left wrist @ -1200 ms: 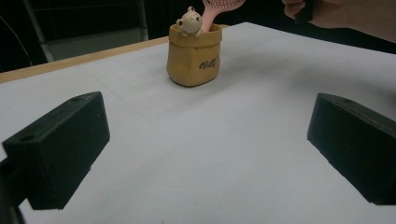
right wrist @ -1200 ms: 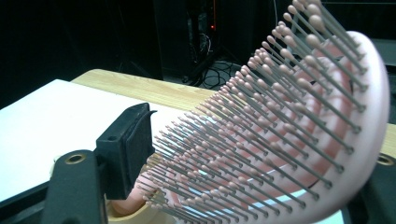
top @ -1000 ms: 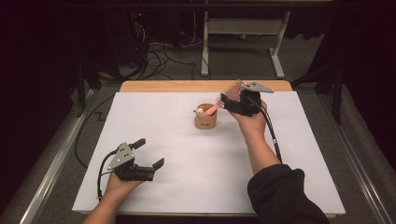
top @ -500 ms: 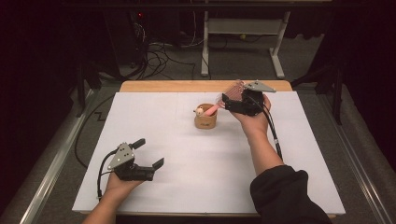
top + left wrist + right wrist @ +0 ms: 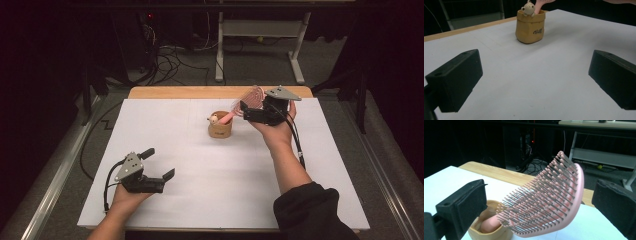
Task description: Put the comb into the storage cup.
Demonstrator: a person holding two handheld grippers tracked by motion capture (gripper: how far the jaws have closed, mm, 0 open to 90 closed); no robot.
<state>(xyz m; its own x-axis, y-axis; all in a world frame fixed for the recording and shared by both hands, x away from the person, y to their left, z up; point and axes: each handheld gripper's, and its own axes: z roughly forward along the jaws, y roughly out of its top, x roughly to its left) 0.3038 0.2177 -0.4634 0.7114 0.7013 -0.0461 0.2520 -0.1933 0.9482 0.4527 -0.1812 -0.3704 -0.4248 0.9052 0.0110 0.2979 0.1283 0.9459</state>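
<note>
Now, centre frame: pink hairbrush (image 5: 243,104) handle-down in tan pot (image 5: 220,125), head leaning toward right gripper (image 5: 248,111), whose fingers just opened, brush between them untouched, likely released. Left gripper (image 5: 157,164) lower left, fingers apart, idle on white table (image 5: 200,190).

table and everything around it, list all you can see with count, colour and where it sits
holder: one, tan bag-shaped cup with a small bear figure at its rim, middle of the table toward the far side
hairbrush: one, pink, handle down in the holder, head leaning out between the right gripper's parted jaws
table cover: one, white, spread over the wooden table
cables: several, dark, on the floor beyond the table
metal frame: one, pale grey, on the floor behind
left gripper: one, black, near left, open and empty
right gripper: one, black, beside the holder, jaws just opened
</note>
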